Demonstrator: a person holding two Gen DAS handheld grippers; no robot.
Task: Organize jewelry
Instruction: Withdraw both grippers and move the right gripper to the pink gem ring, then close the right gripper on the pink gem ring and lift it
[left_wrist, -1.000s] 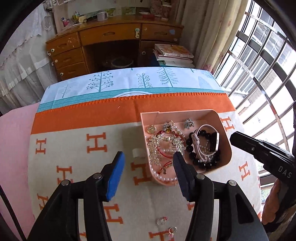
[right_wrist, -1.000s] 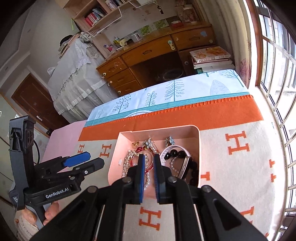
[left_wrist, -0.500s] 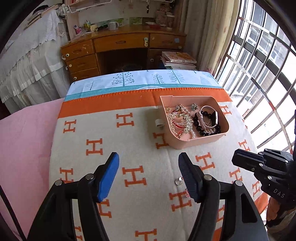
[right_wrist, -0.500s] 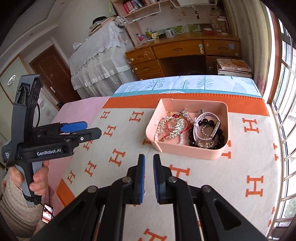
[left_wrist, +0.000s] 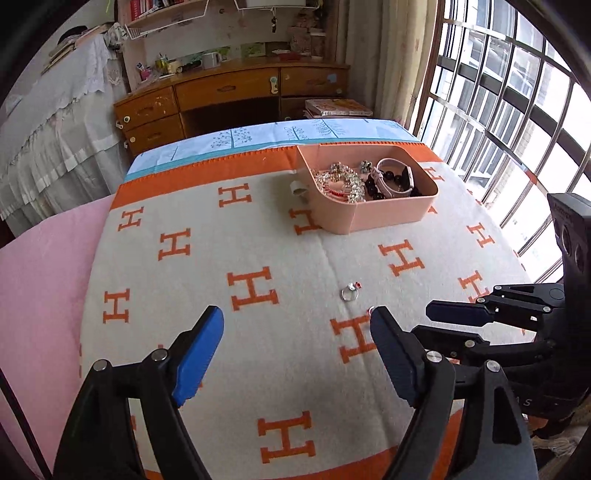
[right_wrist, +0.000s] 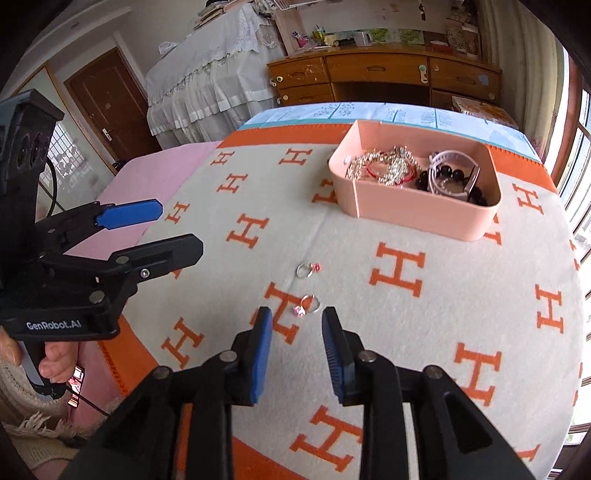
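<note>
A: How much is done?
B: Most jewelry lies in the pink tray (right_wrist: 424, 218). Two rings (right_wrist: 309, 303) remain on the blanket (right_wrist: 406, 332).
A: And the grippers?
B: The right gripper (right_wrist: 297, 325) hovers near one ring, fingers apart; the left gripper (left_wrist: 297, 325) is wide apart, empty.

Left tongs (left_wrist: 297, 328): spread wide, holding nothing. Right tongs (right_wrist: 297, 334): parted moderately, holding nothing, angled downward.
</note>
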